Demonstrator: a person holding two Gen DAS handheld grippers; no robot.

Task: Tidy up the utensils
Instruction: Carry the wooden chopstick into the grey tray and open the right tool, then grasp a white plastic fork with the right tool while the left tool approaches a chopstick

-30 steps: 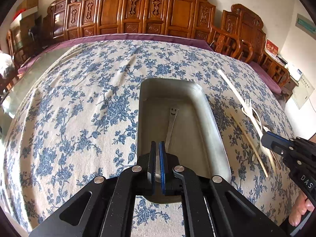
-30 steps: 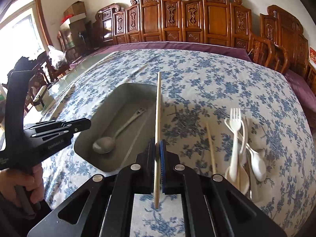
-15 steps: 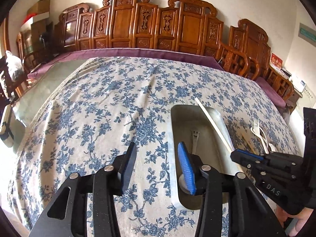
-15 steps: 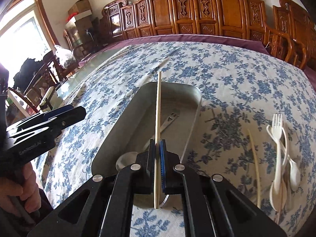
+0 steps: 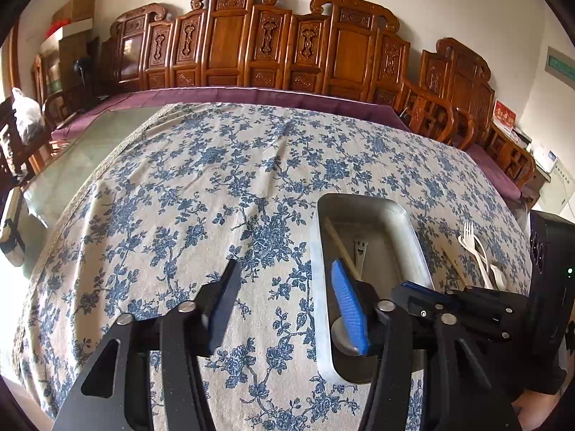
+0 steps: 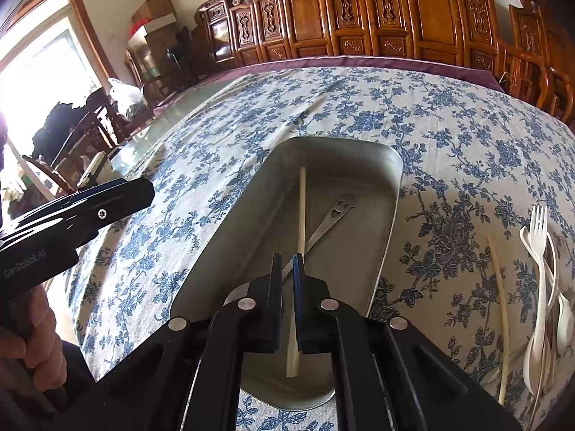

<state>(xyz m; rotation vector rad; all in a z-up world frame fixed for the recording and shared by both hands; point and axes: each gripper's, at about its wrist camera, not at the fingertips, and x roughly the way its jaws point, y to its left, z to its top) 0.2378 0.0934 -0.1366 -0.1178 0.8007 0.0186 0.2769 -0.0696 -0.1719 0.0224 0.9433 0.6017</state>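
Note:
A metal tray (image 6: 391, 194) lies on the flowered cloth with a steel spoon (image 6: 337, 212) in it. My right gripper (image 6: 287, 256) hangs low over the tray's near end, shut on a pale chopstick (image 6: 301, 208). The stick lies against the blue pad, a thin slit beside it, and its far end slants down into the tray. My left gripper (image 5: 284, 269) is left of the tray (image 5: 409, 215) above bare cloth. Its jaws are opening, with nothing between them. On the cloth to the right lie a second chopstick (image 6: 499, 309), a white plastic fork (image 6: 539, 222) and white spoons (image 6: 564, 316).
Carved wooden chairs (image 5: 269, 46) line the table's far side. A bare glass strip (image 5: 72, 165) edges the cloth on the left. A person's hand (image 6: 32, 352) holds the left gripper's handle at the near left.
My left gripper opened and shifted left off the tray, leaving the spoon inside. My right gripper carried the chopstick over the tray and lowered it until its far end dipped in.

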